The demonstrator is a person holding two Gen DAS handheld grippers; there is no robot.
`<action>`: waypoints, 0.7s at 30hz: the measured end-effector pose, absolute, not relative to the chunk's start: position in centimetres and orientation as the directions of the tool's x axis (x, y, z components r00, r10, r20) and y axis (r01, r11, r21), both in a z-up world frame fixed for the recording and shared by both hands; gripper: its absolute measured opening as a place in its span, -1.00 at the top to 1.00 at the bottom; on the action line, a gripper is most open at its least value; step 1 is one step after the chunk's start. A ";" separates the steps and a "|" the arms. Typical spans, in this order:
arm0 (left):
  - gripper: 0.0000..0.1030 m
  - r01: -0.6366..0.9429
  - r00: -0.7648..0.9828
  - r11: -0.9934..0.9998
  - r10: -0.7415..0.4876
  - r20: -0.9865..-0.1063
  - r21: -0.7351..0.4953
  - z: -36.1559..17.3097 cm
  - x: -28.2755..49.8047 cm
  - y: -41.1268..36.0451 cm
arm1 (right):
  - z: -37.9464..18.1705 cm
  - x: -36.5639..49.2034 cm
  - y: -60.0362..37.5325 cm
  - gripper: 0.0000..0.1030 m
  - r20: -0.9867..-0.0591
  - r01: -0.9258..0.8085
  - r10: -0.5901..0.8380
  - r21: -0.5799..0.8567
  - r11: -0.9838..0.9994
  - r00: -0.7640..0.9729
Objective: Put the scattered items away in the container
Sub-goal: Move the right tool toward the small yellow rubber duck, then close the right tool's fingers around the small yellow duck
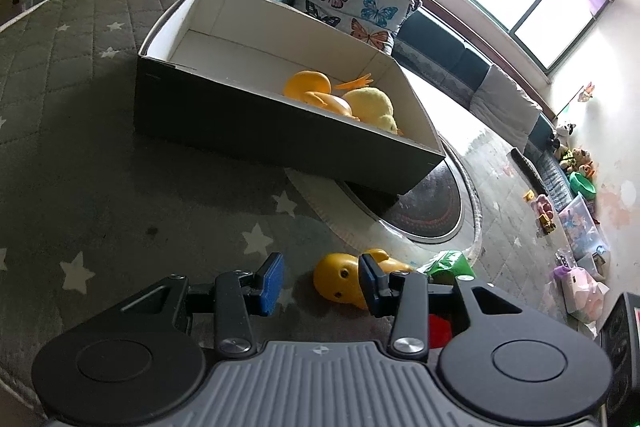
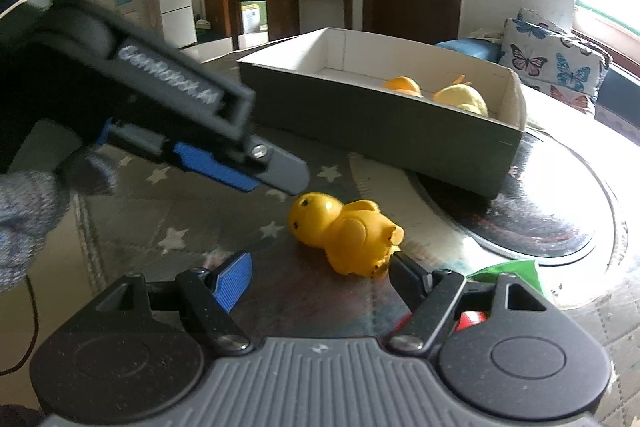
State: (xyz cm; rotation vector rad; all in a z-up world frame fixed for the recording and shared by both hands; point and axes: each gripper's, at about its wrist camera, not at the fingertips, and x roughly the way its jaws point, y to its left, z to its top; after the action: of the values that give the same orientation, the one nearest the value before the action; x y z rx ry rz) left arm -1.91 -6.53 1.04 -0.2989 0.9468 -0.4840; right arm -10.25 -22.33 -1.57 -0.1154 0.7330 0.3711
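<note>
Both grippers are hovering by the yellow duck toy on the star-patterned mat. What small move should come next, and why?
Probably ease the right gripper forward so its open jaws straddle the yellow rubber duck toy. The duck lies loose on the mat just ahead of its fingertips, outside the dark cardboard box.

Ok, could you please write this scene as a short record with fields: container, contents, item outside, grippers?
container: open cardboard box, dark outside, white inside
contents: orange toy and yellow plush toy, at one end
item outside: yellow toy duck, lying on its side on the star-patterned cover
left gripper: open, duck just ahead
right gripper: open, near the duck
</note>
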 end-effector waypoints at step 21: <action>0.16 0.171 0.467 0.824 -0.551 -0.692 -0.540 0.2 -0.8 -6.7 | 0.5 -11.7 -22.3 -0.50 -0.624 -0.371 0.290 0.000 0.929 0.726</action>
State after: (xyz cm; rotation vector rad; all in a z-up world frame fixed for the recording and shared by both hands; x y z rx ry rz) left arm -0.76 -6.75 0.19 -0.4296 0.9930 -0.4595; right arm -11.69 -22.29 0.53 -0.1278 0.6660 0.3651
